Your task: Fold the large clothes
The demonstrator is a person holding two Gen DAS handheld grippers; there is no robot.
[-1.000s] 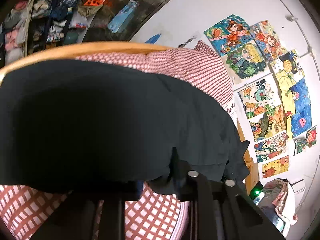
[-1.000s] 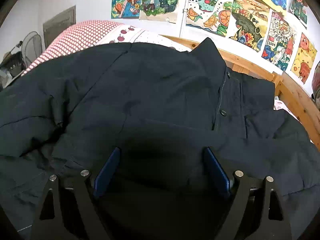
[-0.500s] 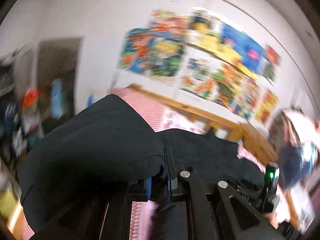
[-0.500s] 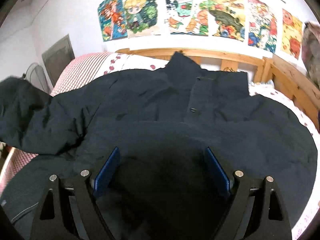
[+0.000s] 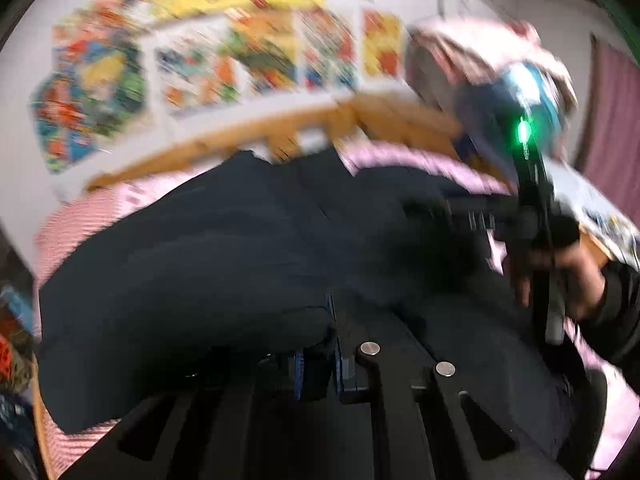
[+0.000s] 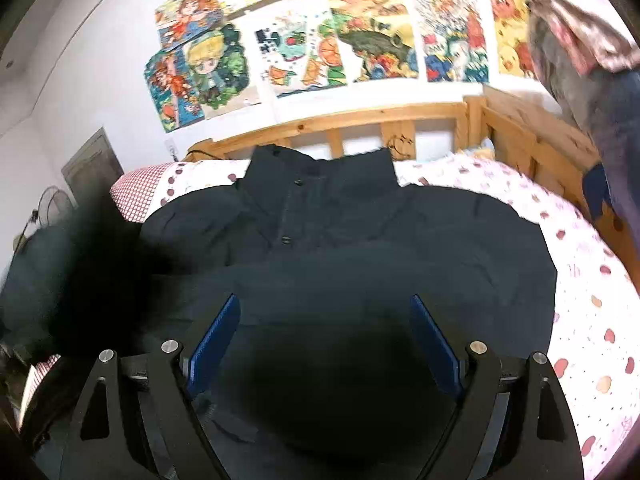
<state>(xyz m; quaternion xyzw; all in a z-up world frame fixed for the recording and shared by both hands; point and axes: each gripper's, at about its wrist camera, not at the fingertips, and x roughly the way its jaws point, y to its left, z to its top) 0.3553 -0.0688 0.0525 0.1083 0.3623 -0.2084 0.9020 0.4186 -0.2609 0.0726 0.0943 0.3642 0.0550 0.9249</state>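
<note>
I find nothing I can read in either view. The posters point(image 6: 320, 36) on the wall show only cartoon drawings at this size; any lettering on them is too small and smeared for me to make out. In the left wrist view the same posters point(image 5: 224, 44) are blurred. The dark jacket point(image 6: 360, 248) carries no legible label.

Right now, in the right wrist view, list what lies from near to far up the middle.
Open right claw → dark jacket with its collar → wooden bed rail → drawings on the wall.
</note>
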